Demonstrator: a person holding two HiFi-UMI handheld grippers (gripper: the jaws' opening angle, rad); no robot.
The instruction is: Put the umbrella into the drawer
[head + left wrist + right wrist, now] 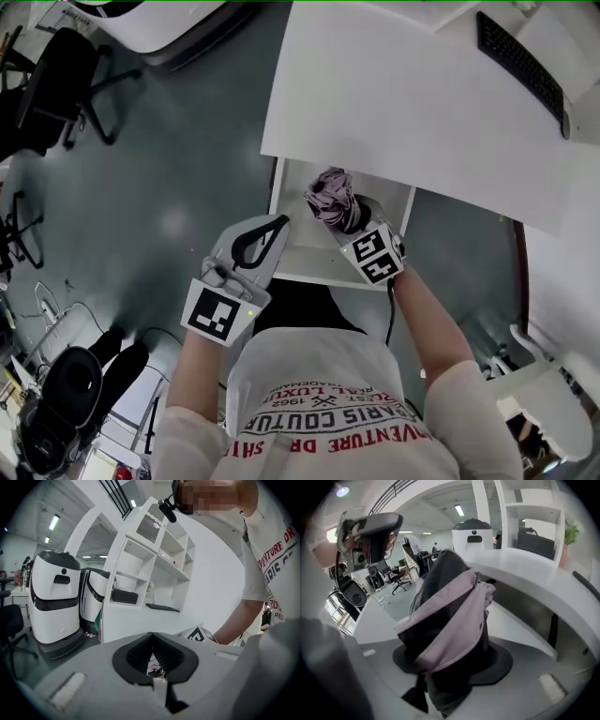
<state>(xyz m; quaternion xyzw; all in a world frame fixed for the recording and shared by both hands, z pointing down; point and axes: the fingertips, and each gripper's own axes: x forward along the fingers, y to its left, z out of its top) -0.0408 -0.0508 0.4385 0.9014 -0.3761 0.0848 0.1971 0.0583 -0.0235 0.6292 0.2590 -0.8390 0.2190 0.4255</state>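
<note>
A folded pink and black umbrella (330, 199) hangs over the open white drawer (300, 267) under the desk. My right gripper (349, 225) is shut on it and tilts down into the drawer. In the right gripper view the umbrella (450, 616) fills the space between the jaws. My left gripper (272, 230) hovers at the drawer's front left corner, its jaws closed together with nothing in them. In the left gripper view a bit of the umbrella (154, 667) shows through the gap between the pads (140, 656).
The white desk (403, 103) covers the back of the drawer and carries a black keyboard (520, 61). Black office chairs (56, 84) stand on the grey floor at the left. White robot bodies (54, 597) and open shelving (154, 564) stand beyond.
</note>
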